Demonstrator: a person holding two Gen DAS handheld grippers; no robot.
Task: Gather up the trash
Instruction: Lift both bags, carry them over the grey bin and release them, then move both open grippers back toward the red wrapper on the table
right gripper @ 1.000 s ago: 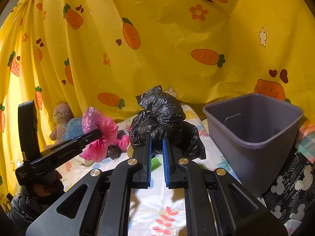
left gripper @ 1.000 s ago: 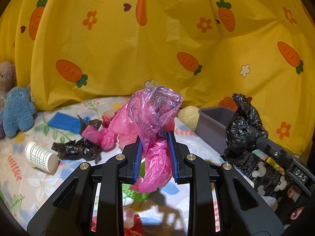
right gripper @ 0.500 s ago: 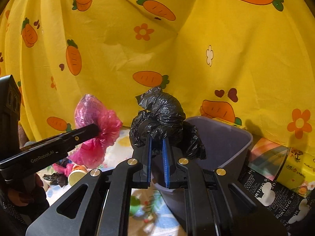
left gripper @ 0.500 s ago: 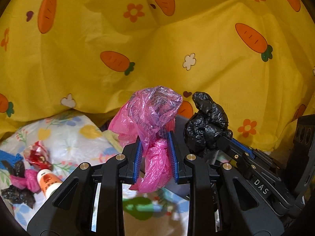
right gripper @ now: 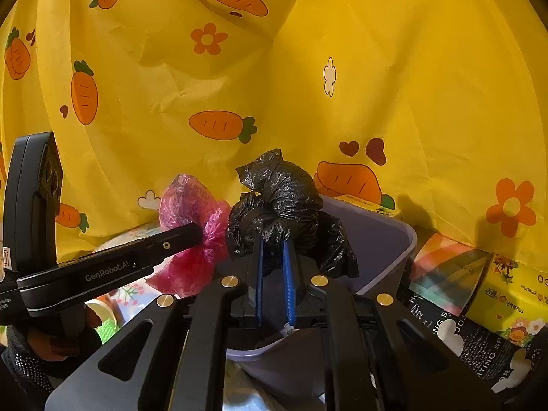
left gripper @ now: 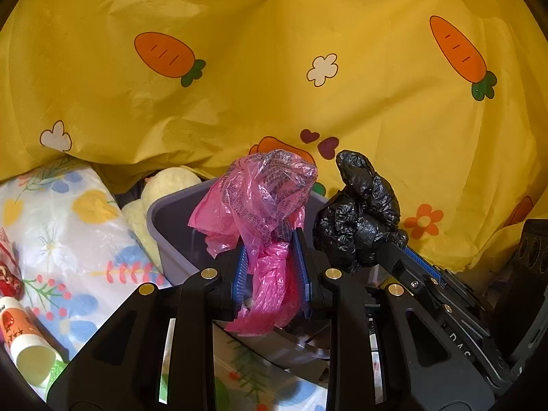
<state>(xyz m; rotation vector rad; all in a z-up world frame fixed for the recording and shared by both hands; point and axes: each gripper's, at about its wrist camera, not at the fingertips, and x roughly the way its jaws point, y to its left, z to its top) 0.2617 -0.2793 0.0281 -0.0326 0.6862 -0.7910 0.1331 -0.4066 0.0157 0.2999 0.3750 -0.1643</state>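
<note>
Black left claw [left gripper: 272, 270], blue ribbed pads [left gripper: 239, 274], brass screws, white "GenRobot.AI" lettering.

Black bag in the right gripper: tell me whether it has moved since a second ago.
Yes. The black bag, clamped in the right gripper, has swung from beside the grey bin to over its opening.
</note>
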